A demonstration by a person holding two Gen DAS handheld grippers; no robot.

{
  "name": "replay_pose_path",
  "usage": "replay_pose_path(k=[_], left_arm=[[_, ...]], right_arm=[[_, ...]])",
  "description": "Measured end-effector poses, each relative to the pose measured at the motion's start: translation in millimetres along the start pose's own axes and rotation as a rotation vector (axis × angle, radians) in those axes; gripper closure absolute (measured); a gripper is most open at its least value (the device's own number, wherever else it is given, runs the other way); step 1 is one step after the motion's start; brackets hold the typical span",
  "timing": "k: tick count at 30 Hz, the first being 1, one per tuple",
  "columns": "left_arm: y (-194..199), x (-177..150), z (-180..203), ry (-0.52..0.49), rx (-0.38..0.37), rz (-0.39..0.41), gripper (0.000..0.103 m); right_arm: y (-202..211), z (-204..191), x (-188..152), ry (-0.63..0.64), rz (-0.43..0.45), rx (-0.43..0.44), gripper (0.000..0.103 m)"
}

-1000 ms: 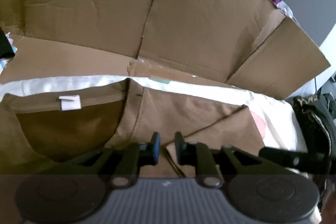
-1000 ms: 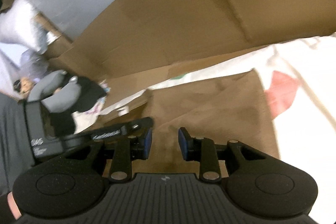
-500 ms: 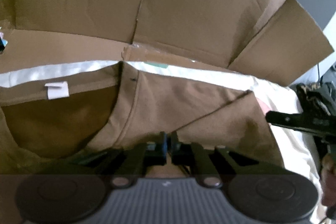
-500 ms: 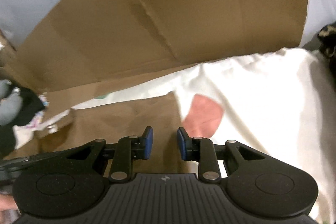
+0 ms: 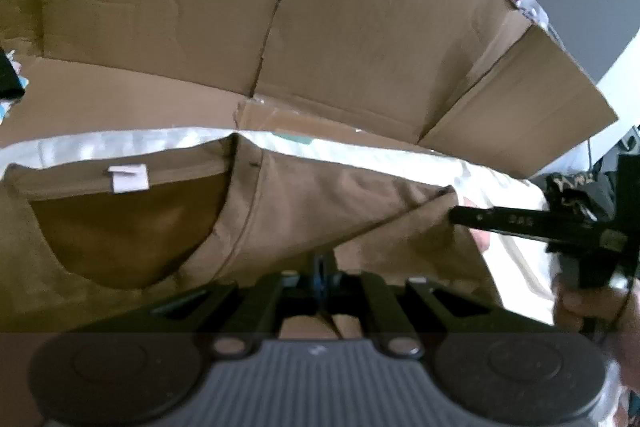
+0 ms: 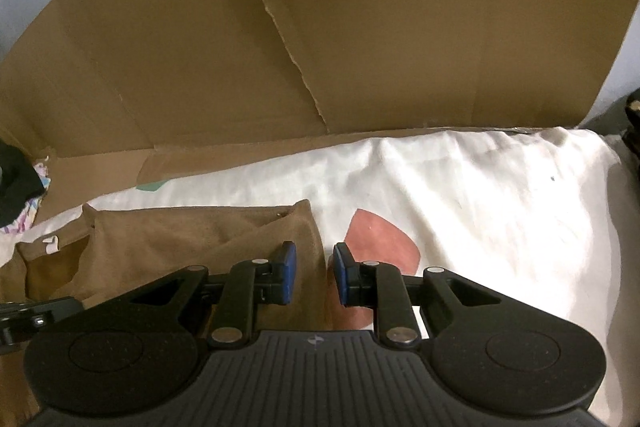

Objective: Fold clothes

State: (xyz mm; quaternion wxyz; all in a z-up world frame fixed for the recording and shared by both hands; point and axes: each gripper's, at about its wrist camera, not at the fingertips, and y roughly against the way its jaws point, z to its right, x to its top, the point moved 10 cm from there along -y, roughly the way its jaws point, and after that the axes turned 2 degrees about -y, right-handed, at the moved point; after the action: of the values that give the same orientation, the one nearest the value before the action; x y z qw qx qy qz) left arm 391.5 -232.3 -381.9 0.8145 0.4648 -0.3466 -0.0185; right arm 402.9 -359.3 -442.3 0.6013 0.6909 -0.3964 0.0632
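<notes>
Since a second ago my left gripper (image 5: 320, 277) has closed right down on the shirt (image 5: 332, 199), and my right gripper (image 6: 311, 273) has swung over from the far side to the shirt's outer edge, its jaws narrowing as it came. The shirt is brown and lies spread on a white sheet (image 6: 480, 195), collar and tag (image 5: 129, 179) toward the cardboard (image 5: 360, 27) that stands behind. One sleeve is already turned in over the chest, so the shoulder seam runs slantwise from the collar down toward my left jaws. Those jaws are pressed together with brown cloth bunched between them, low on the folded part; I take that as a firm pinch. My right jaws are part open, a clear gap between the blue pads (image 6: 289, 273), and the shirt's straight side edge runs up through that gap, brown to one side and a pink patch (image 6: 380, 247) of the sheet to the other; I cannot tell whether the pads touch cloth. The shirt's long axis runs from me toward the cardboard, so both grippers sit on its near half, left toward the middle, right at the edge. My guess is the right must close on that edge before both lift and carry the cloth across. Dark clothes (image 5: 576, 191) lie off beyond the sheet.
</notes>
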Motion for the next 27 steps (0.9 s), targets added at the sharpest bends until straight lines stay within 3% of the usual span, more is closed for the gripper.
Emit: replay_pose_path(k=[8,14,27], left_arm=[[11,4,5,0.071,0.001,-0.061,0.102],[13,6,2,0.067,0.010,-0.063,0.102],[-27,-8,-20,0.074,0.099,-0.079,0.102]], right_arm=[[-8,-5,2,0.012,-0.006,-0.006,0.082],[-8,-11,7,0.043,0.010,-0.009,0.082],[-26,-6,13,0.085,-0.007,-0.018,0.081]])
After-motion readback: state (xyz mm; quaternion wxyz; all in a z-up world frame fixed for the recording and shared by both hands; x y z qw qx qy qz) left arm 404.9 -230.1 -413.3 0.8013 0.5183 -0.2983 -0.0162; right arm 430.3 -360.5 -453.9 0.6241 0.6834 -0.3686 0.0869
